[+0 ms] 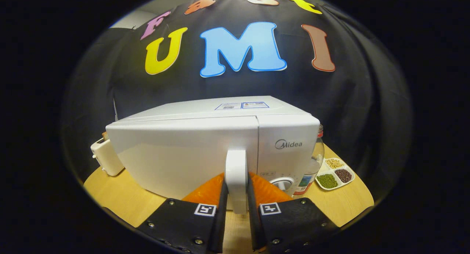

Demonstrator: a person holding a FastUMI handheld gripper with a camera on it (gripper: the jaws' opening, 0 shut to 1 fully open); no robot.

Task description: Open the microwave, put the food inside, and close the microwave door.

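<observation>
A white microwave (191,136) stands on the wooden table (117,195) straight ahead of me. Its door (176,158) lies flush with the body, and a white vertical handle (235,173) sticks out at the door's right side. My gripper (236,200) is shut on that handle, one finger pressing on each side of it. The control panel with a round knob (283,183) sits to the right of the handle.
A cream toaster (106,156) stands left of the microwave. To the right are a glass jar with a red lid (314,166) and a white divided dish (335,173) holding beans and seeds in three compartments. The table's front edge lies just below my fingers.
</observation>
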